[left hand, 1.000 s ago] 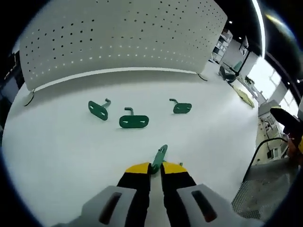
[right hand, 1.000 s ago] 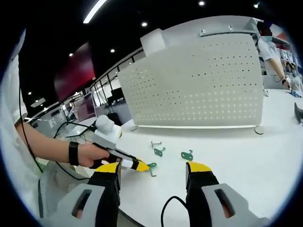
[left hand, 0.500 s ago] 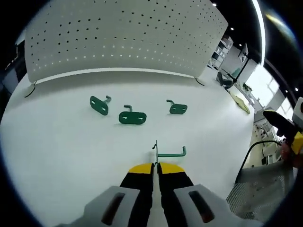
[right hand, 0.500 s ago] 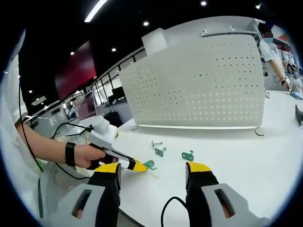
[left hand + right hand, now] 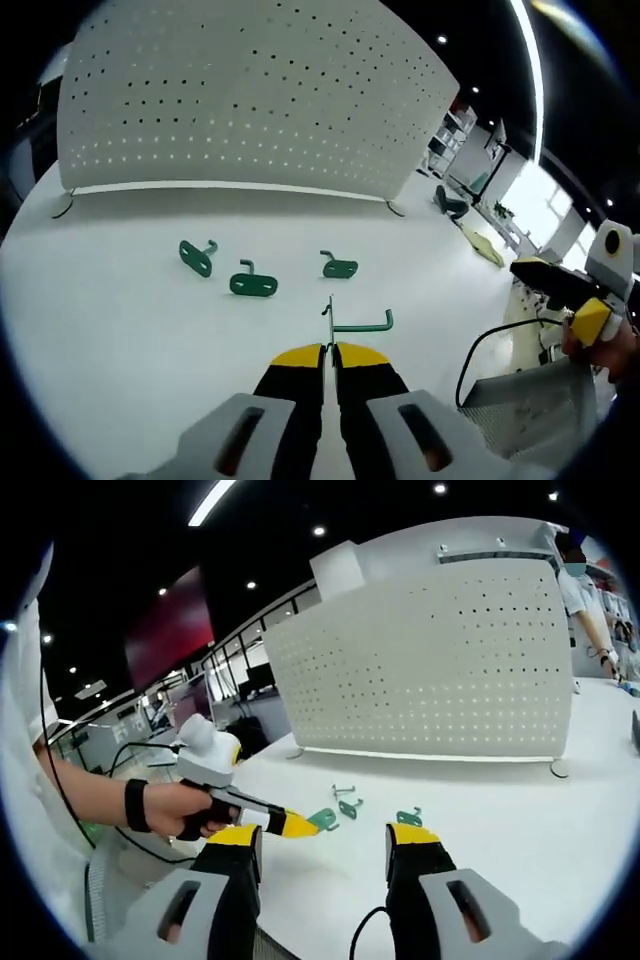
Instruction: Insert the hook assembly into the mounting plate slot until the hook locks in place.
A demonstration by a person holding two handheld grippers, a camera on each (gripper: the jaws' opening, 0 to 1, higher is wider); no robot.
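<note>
My left claw (image 5: 329, 350) is clamped on a green metal hook with a flat mounting tab (image 5: 345, 321), held above the white table (image 5: 120, 330). My right claw (image 5: 325, 838) stands apart, empty. I should keep the hook level while carrying it toward the far white perforated panel (image 5: 250, 90), over three spare green hooks (image 5: 252, 284). No containers here.

Both grippers (image 5: 329, 352) (image 5: 323, 836) have black, yellow-tipped jaws on grey bodies; seemingly a black wristband (image 5: 133, 805).

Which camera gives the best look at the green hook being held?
The left gripper view: the held hook sits close, clamped in the jaws, its bent rod clear. In the right gripper view it looks small at the left gripper tip.
</note>
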